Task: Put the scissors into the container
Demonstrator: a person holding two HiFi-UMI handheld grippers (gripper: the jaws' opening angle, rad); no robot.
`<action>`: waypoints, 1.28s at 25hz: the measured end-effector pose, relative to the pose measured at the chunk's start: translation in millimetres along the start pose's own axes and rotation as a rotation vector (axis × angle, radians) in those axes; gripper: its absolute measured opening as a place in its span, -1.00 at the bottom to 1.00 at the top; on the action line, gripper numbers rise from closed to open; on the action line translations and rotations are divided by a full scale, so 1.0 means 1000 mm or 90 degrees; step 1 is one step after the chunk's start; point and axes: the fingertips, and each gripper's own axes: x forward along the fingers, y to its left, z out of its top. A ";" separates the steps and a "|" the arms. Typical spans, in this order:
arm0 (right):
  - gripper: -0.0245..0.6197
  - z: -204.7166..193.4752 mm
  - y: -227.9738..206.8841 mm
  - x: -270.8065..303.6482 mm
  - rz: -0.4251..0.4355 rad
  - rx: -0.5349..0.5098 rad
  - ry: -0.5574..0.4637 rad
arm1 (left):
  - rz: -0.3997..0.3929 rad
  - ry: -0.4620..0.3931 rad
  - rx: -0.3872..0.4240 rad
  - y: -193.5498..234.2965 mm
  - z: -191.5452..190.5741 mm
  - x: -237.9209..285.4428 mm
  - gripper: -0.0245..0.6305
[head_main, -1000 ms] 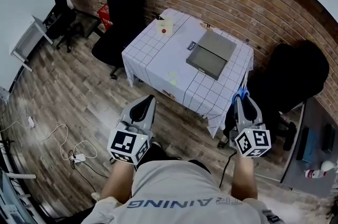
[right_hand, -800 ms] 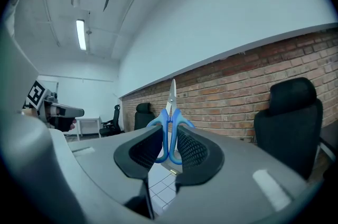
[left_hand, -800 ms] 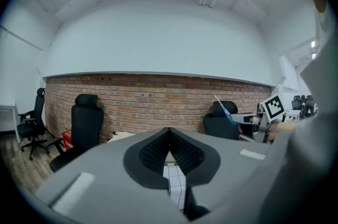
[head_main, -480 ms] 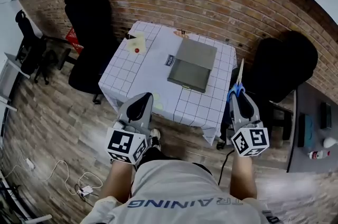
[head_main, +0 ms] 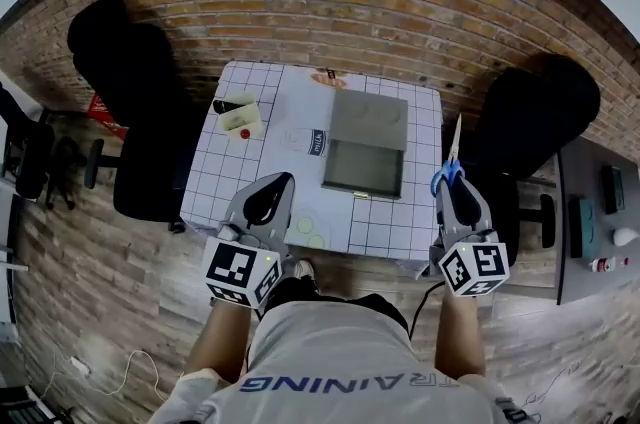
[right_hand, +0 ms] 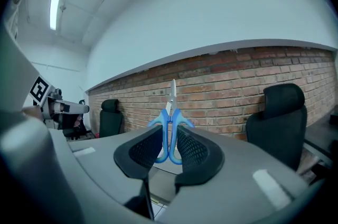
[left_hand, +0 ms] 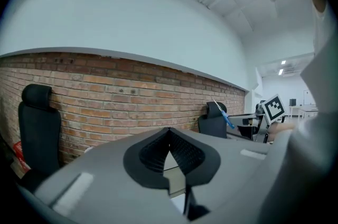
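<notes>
The right gripper [right_hand: 169,151] was clamped on the scissors [right_hand: 170,122], its pads pressing the blue handle loops from both sides, with the closed blades sticking out ahead towards the brick wall. In the head view the scissors [head_main: 452,157] hung to the right of the container [head_main: 367,144], out past the table's [head_main: 290,112] right edge and not yet over it. The container, a flat grey box that seemed to lie open, sat on the checked cloth. The left gripper [left_hand: 169,151] had its tips together on nothing; it hovered at the near left of the container, at the table's front edge.

The step in hand looked like the carry. Done well, the scissors would travel left until the blades stood over the container's darker near half. The wrist would then tip so the points led downward and sank inside the walls before the grip opened. A release from height risked a bounce out. The left gripper could steady the container's near edge, or otherwise keep clear of that path.
</notes>
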 end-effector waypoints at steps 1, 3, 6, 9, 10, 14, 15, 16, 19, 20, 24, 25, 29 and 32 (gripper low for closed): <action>-0.60 -0.002 0.001 0.008 -0.008 0.002 0.005 | -0.007 0.006 -0.002 0.008 -0.002 0.006 -0.93; -0.60 -0.007 0.006 0.022 -0.018 0.004 0.018 | -0.017 0.019 -0.005 0.023 -0.008 0.015 -0.93; -0.60 -0.021 0.017 0.042 -0.014 -0.009 0.050 | -0.021 0.036 -0.015 0.041 -0.017 0.025 -0.93; -0.60 -0.036 0.018 0.058 -0.006 -0.014 0.075 | -0.018 0.052 -0.027 0.049 -0.028 0.034 -0.93; -0.60 -0.040 0.017 0.063 -0.003 -0.010 0.079 | -0.016 0.058 -0.028 0.051 -0.032 0.037 -0.93; -0.60 -0.050 0.007 0.080 0.017 -0.007 0.098 | -0.001 0.069 -0.033 0.049 -0.035 0.049 -0.93; -0.60 -0.054 0.003 0.084 0.023 -0.008 0.105 | 0.004 0.071 -0.033 0.047 -0.035 0.053 -0.93; -0.60 -0.058 -0.001 0.088 0.029 -0.009 0.114 | 0.010 0.074 -0.034 0.045 -0.036 0.056 -0.93; -0.60 -0.078 -0.011 0.101 0.053 -0.030 0.150 | 0.025 0.084 -0.042 0.039 -0.040 0.066 -0.93; -0.60 -0.085 -0.014 0.106 0.064 -0.039 0.164 | 0.029 0.089 -0.044 0.036 -0.042 0.070 -0.93; -0.60 -0.133 -0.017 0.123 0.117 -0.060 0.245 | 0.045 0.115 -0.052 0.024 -0.056 0.080 -0.93; -0.60 -0.148 -0.015 0.126 0.131 -0.067 0.270 | 0.051 0.122 -0.055 0.022 -0.060 0.081 -0.93; -0.60 -0.212 -0.001 0.134 0.194 -0.095 0.373 | 0.070 0.144 -0.059 0.018 -0.072 0.084 -0.93; -0.60 -0.250 0.014 0.136 0.242 -0.082 0.447 | 0.081 0.154 -0.056 0.018 -0.076 0.085 -0.93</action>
